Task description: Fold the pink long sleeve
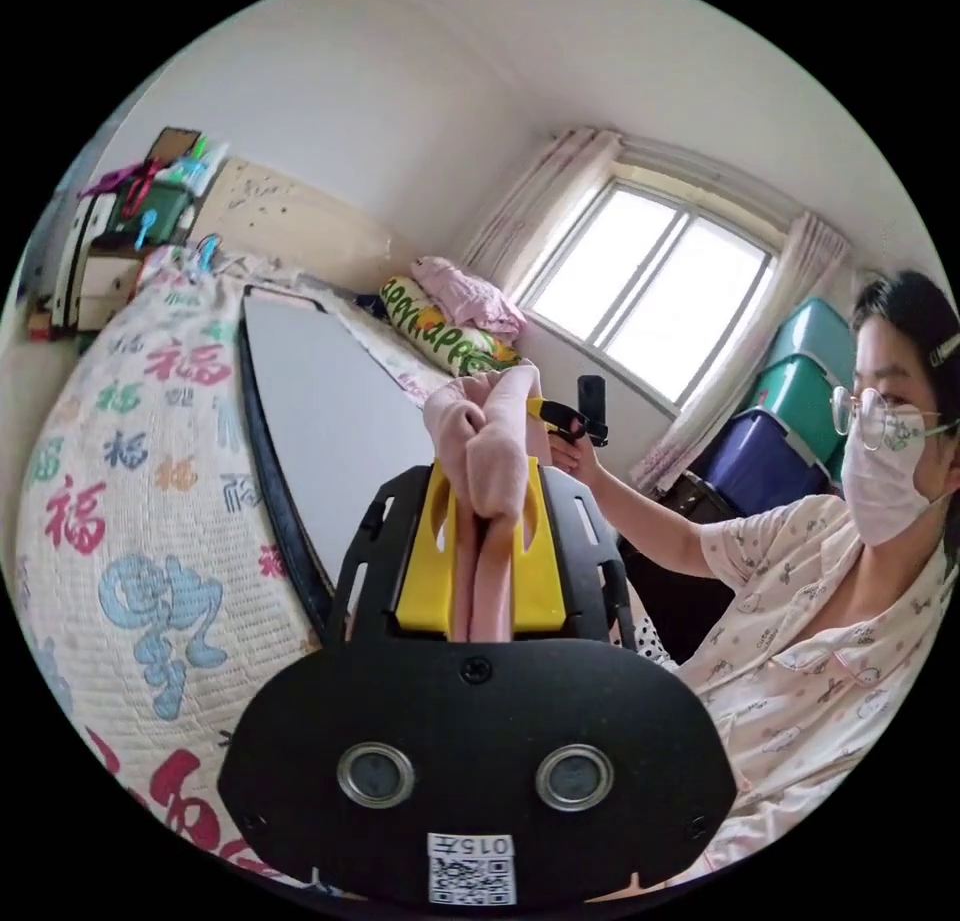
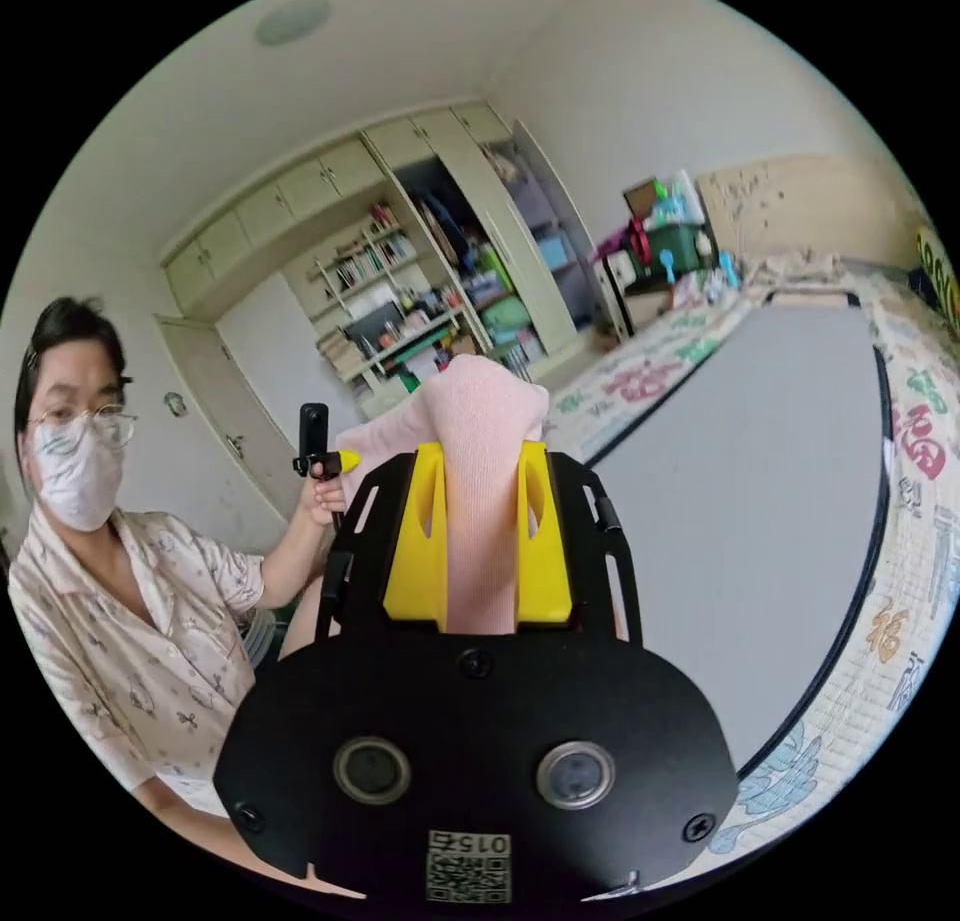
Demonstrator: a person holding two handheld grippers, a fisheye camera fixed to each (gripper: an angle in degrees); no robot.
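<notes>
Left gripper (image 1: 480,521): both yellow jaws are closed on a bunched fold of the pink long sleeve (image 1: 490,461). The cloth fills the narrow gap between the jaws, rises past the tips in a rounded wad, and runs on away from the jaws toward the other gripper (image 1: 572,419), held in the person's hand (image 1: 572,453) beyond it.

Right gripper (image 2: 480,541): jaws likewise pressed onto the pink long sleeve (image 2: 482,481), with only the thickness of the fabric between them. The cloth stands up beyond the tips as a smooth hump, then trails toward the left gripper (image 2: 335,458), seen at the person's hand (image 2: 325,496).

Garment: held off the surface, strung between the two grippers, its long axis running from one set of jaws to the other.

A grey board (image 2: 760,521) lies on the patterned bedspread (image 1: 150,521) beside both grippers, apart from the cloth.
</notes>
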